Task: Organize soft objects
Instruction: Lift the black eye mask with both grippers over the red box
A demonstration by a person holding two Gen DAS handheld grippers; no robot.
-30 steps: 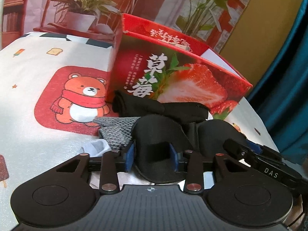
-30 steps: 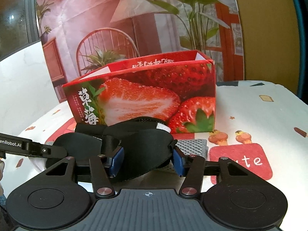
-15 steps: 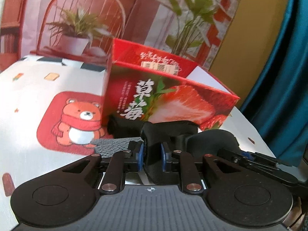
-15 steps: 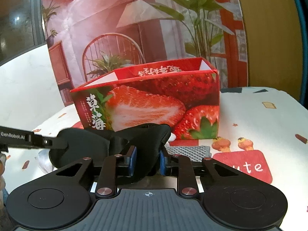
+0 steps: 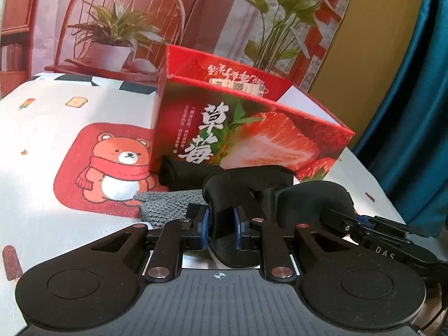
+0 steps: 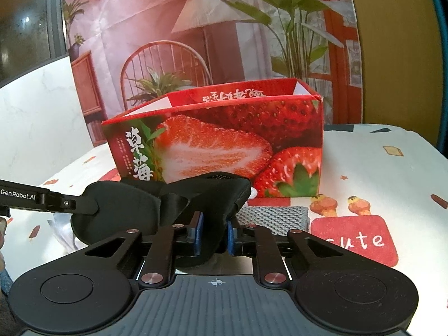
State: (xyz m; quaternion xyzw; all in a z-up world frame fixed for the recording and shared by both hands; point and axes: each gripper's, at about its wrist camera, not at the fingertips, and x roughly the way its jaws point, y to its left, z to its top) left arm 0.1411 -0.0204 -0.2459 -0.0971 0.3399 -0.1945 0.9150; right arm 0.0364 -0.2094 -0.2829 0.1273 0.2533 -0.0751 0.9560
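A black padded eye mask (image 5: 246,184) hangs just above the table in front of the open red strawberry box (image 5: 252,128). My left gripper (image 5: 221,224) is shut on one cup of the mask, which is pinched into a fold between the blue pads. In the right wrist view my right gripper (image 6: 214,232) is shut on the other cup of the eye mask (image 6: 218,193). The two grippers sit side by side, each one's finger showing at the edge of the other's view. The box (image 6: 224,140) stands directly behind the mask.
A grey knitted cloth (image 5: 168,201) lies under the mask and a black rolled cloth (image 5: 179,170) rests against the box front. Something white (image 6: 58,224) lies beneath the mask. The patterned tablecloth (image 5: 70,128) spreads left; a teal curtain (image 5: 414,112) hangs right.
Both grippers have gone from open around the mask's cups to shut on them. The mask has bunched up and lifted slightly, and the left wrist view has tilted upward a little.
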